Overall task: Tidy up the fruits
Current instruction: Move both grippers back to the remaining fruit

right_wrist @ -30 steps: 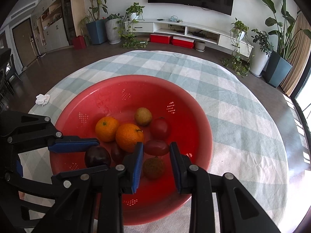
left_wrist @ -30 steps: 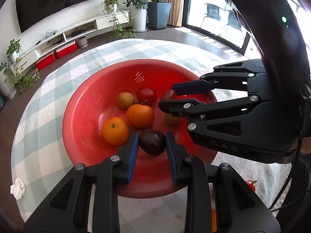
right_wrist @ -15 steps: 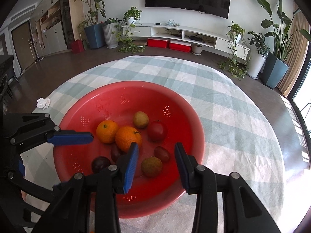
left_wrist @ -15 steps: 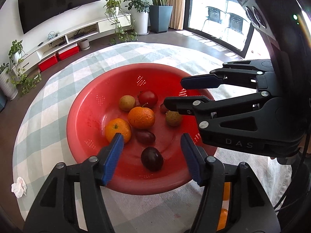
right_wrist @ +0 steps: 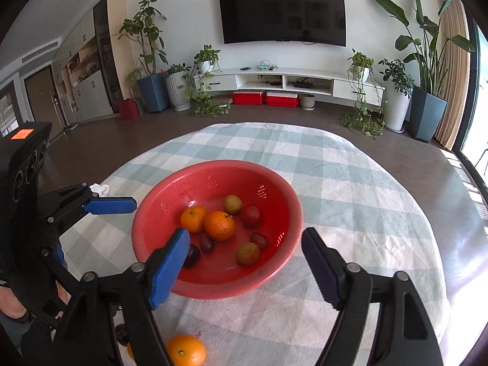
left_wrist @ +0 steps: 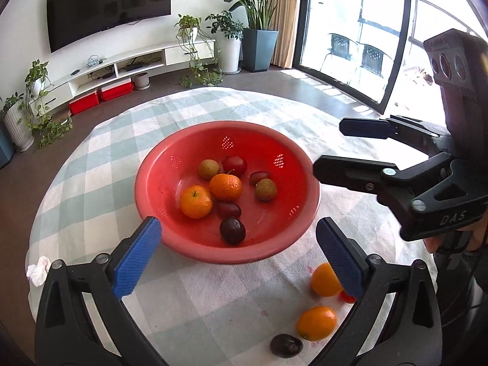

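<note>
A red colander bowl [left_wrist: 170, 228] [right_wrist: 146, 244] sits mid-table. It holds two oranges [left_wrist: 195, 201], a dark plum [left_wrist: 232, 231], lychees [left_wrist: 266, 189] and small red fruits [left_wrist: 235, 164]. My left gripper [left_wrist: 238, 254] is open and empty, pulled back before the bowl's near rim. My right gripper [right_wrist: 244, 265] is open and empty, also back from the bowl; it shows in the left wrist view [left_wrist: 338, 149]. On the cloth near me lie two oranges [left_wrist: 317, 322] [left_wrist: 324, 280], a dark plum [left_wrist: 286, 345] and a small red fruit [left_wrist: 346, 296]. One orange [right_wrist: 185, 350] shows in the right wrist view.
The round table has a checked cloth [left_wrist: 213, 305]. A crumpled white tissue [left_wrist: 38, 271] lies at its left edge. The floor, a TV stand and potted plants are beyond the table.
My left gripper opened and let the dark plum go into the bowl. My right gripper opened and left a lychee in the bowl. Both pulled back and up from the bowl.
</note>
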`<state>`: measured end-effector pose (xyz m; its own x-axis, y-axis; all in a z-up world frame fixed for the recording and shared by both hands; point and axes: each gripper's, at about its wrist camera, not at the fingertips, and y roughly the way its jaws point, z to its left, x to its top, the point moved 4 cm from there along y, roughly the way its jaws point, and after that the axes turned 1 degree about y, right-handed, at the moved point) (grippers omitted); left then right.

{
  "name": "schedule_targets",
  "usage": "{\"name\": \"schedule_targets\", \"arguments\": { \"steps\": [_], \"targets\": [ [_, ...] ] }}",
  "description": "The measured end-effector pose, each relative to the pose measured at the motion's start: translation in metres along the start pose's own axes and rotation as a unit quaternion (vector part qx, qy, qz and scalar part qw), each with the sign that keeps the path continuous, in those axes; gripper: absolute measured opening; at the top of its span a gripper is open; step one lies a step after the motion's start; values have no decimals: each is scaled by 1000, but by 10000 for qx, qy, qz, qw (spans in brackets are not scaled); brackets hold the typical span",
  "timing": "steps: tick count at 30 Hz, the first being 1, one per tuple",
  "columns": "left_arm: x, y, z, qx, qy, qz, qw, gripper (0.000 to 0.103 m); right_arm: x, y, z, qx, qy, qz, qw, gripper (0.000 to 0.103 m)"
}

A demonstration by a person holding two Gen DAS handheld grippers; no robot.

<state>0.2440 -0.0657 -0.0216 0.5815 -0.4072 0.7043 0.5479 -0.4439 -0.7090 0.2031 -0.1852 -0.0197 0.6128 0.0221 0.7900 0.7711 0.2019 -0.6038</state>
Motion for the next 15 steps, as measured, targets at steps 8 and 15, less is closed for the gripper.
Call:
{"name": "schedule_targets", "arguments": {
  "steps": [8,15],
  "targets": [
    [-47,-50,-8,-28,-140,-60,9999,103,-39,-46,9,315,272,-236,9989,91],
    [-106,-60,-23,-44,-116,246,9996,103,-98,-60,18,356,512,69,9980,91]
  ]
}}
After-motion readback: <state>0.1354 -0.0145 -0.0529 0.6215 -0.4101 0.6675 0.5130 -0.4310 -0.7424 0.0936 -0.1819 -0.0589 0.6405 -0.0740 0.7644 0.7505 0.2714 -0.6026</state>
